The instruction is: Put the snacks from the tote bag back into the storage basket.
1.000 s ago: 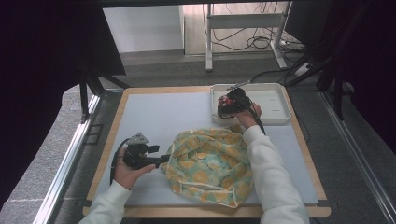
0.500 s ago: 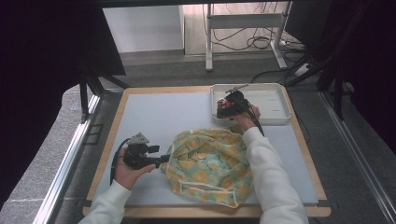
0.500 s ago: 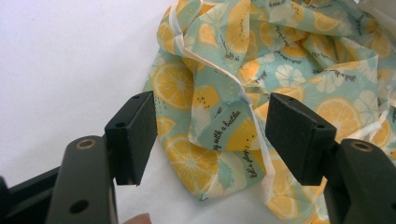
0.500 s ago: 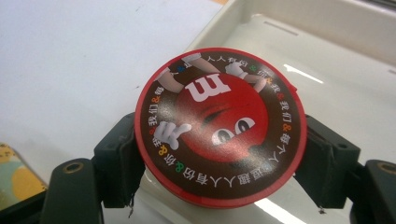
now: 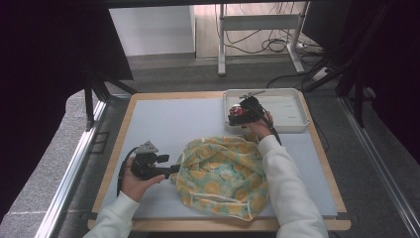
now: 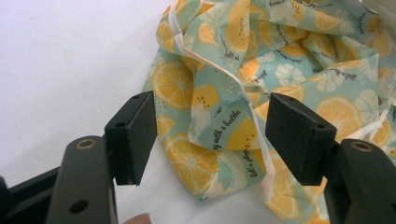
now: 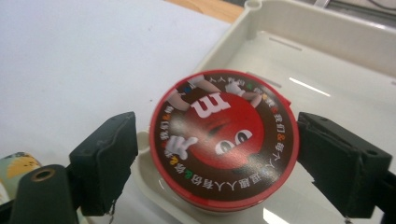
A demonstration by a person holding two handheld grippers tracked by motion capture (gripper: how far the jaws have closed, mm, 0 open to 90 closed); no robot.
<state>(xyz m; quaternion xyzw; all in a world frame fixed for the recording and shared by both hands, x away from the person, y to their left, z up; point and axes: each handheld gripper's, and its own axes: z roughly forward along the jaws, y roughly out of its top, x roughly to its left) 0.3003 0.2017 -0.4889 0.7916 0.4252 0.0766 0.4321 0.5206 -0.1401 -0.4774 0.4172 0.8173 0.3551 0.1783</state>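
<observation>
We have the tin (image 7: pixel 224 147) set in the tray (image 7: pixel 327 51), upper right, right gripper (image 7: pixel 215 158) jaws just spread off it; left gripper (image 6: pixel 208 135) jaws gape around the cloth (image 6: pixel 280 60) edge, not yet pinching.

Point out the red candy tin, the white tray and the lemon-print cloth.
red candy tin (image 7: pixel 224 142), right gripper view, middle of its printed lid
white tray (image 5: pixel 292 106), high view, bare floor of the tray
lemon-print cloth (image 5: pixel 223 173), high view, middle of the bunched fabric

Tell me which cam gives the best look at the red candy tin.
Right gripper view: the red candy tin sits close up in the white tray, printed lid readable, between the spread fingers. High view shows it as a small red spot partly behind the right gripper.
</observation>
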